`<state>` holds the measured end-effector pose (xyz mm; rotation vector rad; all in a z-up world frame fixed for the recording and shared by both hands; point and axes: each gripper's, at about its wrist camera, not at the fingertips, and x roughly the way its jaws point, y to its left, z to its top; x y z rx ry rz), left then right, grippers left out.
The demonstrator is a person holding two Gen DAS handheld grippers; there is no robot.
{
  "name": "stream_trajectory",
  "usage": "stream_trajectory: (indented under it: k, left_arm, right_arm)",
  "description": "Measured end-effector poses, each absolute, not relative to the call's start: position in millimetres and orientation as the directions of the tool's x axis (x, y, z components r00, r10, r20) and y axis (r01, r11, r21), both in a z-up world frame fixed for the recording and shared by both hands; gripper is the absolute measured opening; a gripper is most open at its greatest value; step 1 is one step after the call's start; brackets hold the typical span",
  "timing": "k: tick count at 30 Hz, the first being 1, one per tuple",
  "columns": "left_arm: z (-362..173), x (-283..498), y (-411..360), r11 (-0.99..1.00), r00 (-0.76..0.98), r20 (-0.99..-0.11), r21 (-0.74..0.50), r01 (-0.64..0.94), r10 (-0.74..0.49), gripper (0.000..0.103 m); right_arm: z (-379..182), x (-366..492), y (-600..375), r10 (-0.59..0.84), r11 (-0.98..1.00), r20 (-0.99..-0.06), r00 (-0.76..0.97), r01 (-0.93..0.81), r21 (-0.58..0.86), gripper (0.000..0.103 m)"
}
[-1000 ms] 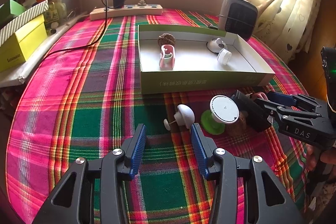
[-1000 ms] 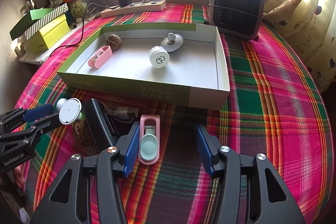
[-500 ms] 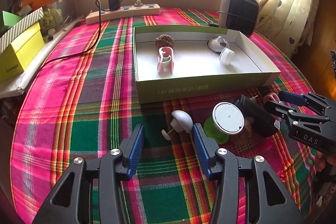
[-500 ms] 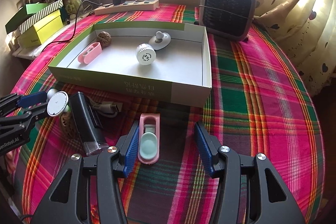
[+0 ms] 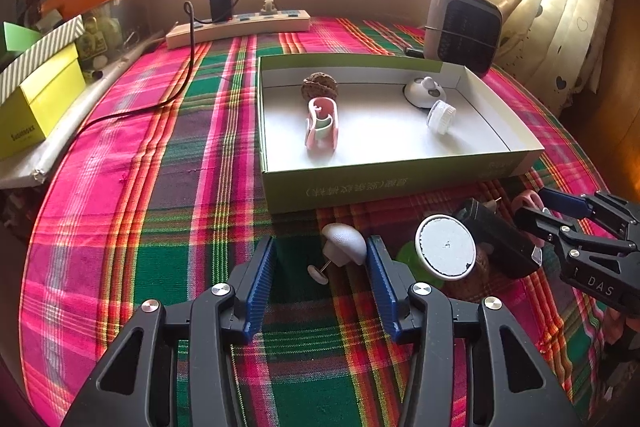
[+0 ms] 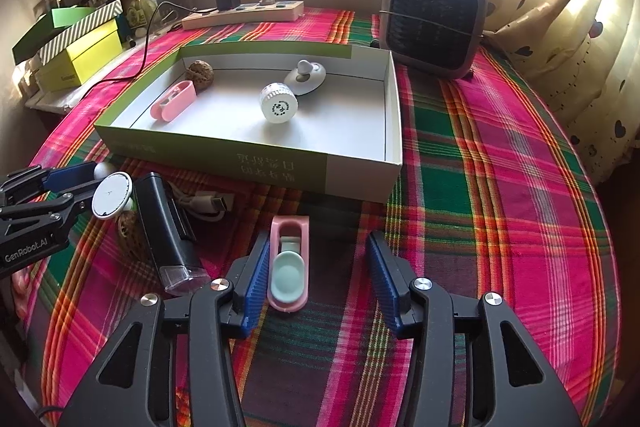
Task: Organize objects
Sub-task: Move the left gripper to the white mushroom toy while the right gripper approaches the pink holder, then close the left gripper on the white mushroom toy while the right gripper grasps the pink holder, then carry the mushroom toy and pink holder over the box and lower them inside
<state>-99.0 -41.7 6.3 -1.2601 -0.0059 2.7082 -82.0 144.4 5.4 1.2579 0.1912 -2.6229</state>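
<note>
Pink plastic clip with a mint pad (image 6: 289, 265) is lying flat on the plaid tablecloth (image 6: 480, 187), its long side pointing toward twelve o'clock. It is sitting between the right gripper (image 6: 316, 271) fingers, against the left one; the jaws have just been closing but are not squeezing it. Left gripper (image 5: 320, 279) is standing released around a white mushroom-shaped knob (image 5: 344, 243), after closing a little. Inside the shallow green cardboard box (image 6: 256, 163) four things are resting: one pink clip (image 6: 173, 101), one brown walnut (image 6: 201, 70), one white cap (image 6: 279, 103), one grey suction hook (image 6: 305, 77).
</note>
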Motion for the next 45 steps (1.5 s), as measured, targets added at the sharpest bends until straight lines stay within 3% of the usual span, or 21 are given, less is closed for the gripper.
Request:
stream_trajectory:
  k: [12,22,45]
  left_arm:
    - [7.8,-100.4,-44.1,-0.990,-0.637,-0.759,-0.066,-0.128,0.133,0.026]
    - [7.8,-100.4,-43.7,-0.989,-0.637,-0.759,-0.066,-0.129,0.133,0.025]
    - [8.3,-99.6,-46.7,-0.991,-0.641,-0.758,-0.059,-0.121,0.123,0.024]
  right_arm:
    - [6.0,-80.5,143.2,-0.169,-0.962,-0.779,-0.603,0.273,-0.003,0.033]
    - [5.7,-78.9,140.1,-0.185,-0.956,-0.778,-0.600,0.293,0.001,0.020]
    - [5.3,-78.7,139.7,-0.187,-0.956,-0.779,-0.598,0.295,0.004,0.018]
